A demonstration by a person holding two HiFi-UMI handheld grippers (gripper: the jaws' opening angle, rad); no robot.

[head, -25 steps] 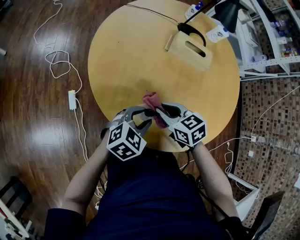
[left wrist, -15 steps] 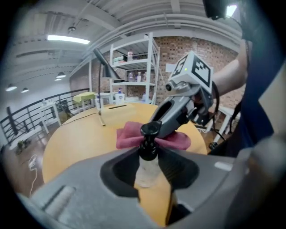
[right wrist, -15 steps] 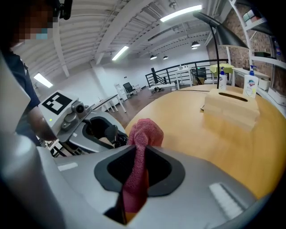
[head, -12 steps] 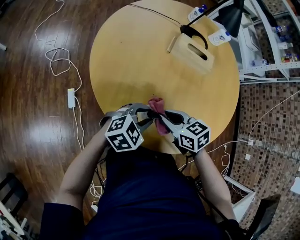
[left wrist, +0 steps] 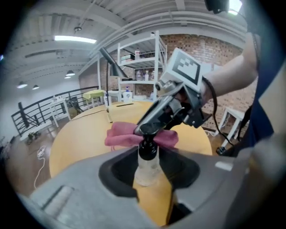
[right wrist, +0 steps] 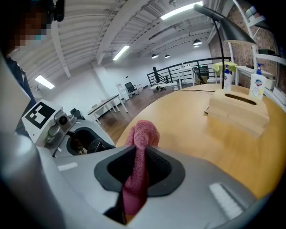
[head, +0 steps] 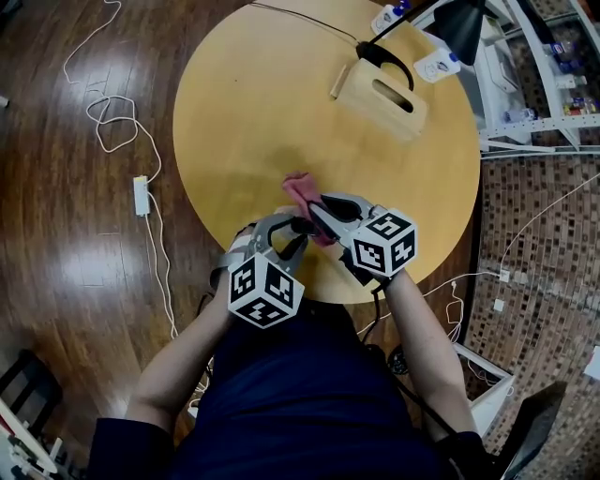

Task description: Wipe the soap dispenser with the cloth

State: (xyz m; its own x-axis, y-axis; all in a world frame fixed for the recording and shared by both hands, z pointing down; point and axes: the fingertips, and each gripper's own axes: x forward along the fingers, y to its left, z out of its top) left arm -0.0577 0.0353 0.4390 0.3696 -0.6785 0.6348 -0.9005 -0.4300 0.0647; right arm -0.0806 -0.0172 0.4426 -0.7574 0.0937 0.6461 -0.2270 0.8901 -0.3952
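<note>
A small clear soap dispenser [left wrist: 146, 162] with a black pump top sits upright between the pads of my left gripper [left wrist: 147, 169]. Those jaws are opening slightly with the bottle still pinched. My right gripper [right wrist: 137, 162] is shut on a pink cloth [right wrist: 142, 133]. In the left gripper view the right gripper's tips [left wrist: 149, 128] hold the cloth [left wrist: 119, 135] at the pump head. In the head view both grippers meet over the near edge of the round table [head: 244, 122]. There the left gripper [head: 298, 229] sits just below the right gripper [head: 315, 210], the cloth [head: 300, 190] bunched beyond them and the bottle hidden.
A wooden box [head: 380, 96] with a slot stands at the far side of the table, beside a black desk lamp [head: 457, 26] and white bottles [head: 436, 66]. A white shelf unit [head: 525, 84] stands to the right. Cables [head: 112, 122] lie on the floor to the left.
The right gripper with the cloth has shifted a little, out and back, across the dispenser's top. The left gripper has stayed almost in place, with its marker cube tilted slightly.
</note>
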